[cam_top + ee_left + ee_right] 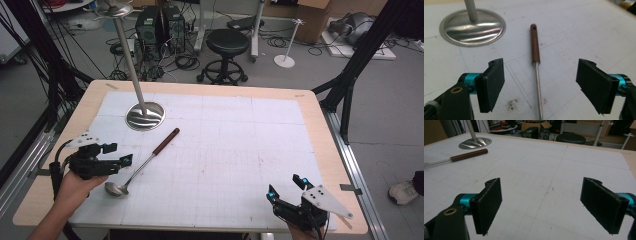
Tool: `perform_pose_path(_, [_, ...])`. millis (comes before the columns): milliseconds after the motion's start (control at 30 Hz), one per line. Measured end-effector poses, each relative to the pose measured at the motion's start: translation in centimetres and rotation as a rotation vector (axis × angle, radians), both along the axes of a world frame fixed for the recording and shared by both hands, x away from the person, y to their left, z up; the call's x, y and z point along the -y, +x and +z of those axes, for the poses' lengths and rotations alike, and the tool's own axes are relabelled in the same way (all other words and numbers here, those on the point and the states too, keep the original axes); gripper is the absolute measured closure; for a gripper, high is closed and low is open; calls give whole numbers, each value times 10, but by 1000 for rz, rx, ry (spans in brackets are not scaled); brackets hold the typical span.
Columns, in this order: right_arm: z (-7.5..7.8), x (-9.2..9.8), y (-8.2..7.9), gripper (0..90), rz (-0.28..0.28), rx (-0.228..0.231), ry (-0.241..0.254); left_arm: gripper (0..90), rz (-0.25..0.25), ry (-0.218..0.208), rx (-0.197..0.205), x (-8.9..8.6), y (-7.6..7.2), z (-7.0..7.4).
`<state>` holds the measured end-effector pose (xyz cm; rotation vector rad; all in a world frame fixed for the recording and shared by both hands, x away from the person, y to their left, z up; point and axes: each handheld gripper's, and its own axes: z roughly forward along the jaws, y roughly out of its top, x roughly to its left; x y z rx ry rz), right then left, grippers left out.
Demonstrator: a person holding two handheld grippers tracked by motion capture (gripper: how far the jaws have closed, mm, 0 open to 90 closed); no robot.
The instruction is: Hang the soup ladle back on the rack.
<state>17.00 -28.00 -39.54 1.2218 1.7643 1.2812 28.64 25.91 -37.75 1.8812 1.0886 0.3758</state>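
Left gripper (126, 161) hovers just over the ladle (142, 163), jaws spread wide with nothing between the pads. In the left gripper view the thin steel shaft (538, 87) runs up the middle of the gap, touching neither pad. The ladle lies flat on the white gridded mat (240, 150), bowl (116, 188) near the person's left hand (75, 187), brown handle (166, 141) pointing toward the metal stand's base (145, 116) and stopping just short of it.

Right gripper (286, 189) sits at the near right edge of the table (330, 125), well apart from the ladle, jaws also wide and empty.

Risks, as I judge them:
- The shaft is a slim, round, polished rod – closing on it could let it roll or twist between the flat pads, and the heavier bowl end would likely swing down.
- Coming down too low could jam the pad tips into the mat before they close.
- A lift or swing toward the far left could knock the handle into the stand's base or its pole (129, 55).

Materials: the handle looks like dark reddish wood, cylindrical, with a small hole near its tip (533, 27). The bowl is shiny, shallow and rounded. The stand's base is a brushed-steel dome disc, reflective; the pads are matte black and flat, the mat faintly scuffed.
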Motion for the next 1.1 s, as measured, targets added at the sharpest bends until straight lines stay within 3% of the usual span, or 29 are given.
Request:
perform_pose_path(67, [0,0,1,162,4,5,-5,270,-15,40,-39,4,5,-5])
perform_pose_path(100, [0,0,1,162,4,5,-5,283,-15,40,-39,4,5,-5])
perform_pose_path(133, [-1,0,1,162,11,1,-7,299,-42,79,-75,8,9,-10])
perform_pose_path(167, [-1,0,1,162,11,0,-10,309,-47,96,-86,10,10,-12])
perform_pose_path(367, [0,2,-1,163,1,2,-4,357,-64,153,-157,18,20,-21])
perform_pose_path(400, [1,3,0,162,-2,8,-4,378,-84,173,-192,20,24,-24])
perform_pose_path(433, [1,2,0,162,0,10,-5,400,-84,173,-192,20,24,-24])
perform_pose_path(467, [1,2,0,162,-1,7,-4,412,-93,195,-220,22,26,-27])
perform_pose_path(667, [0,1,1,162,-2,0,-4,460,-112,219,-264,27,29,-31])
perform_pose_path(800, [0,2,1,162,-3,3,-5,507,-148,268,-304,35,32,-34])
perform_pose_path(933, [0,2,1,162,-3,5,-7,570,-168,290,-327,43,35,-32])
perform_pose_path(1100, [1,2,1,162,-3,5,-4,587,-151,314,-352,45,39,-36])
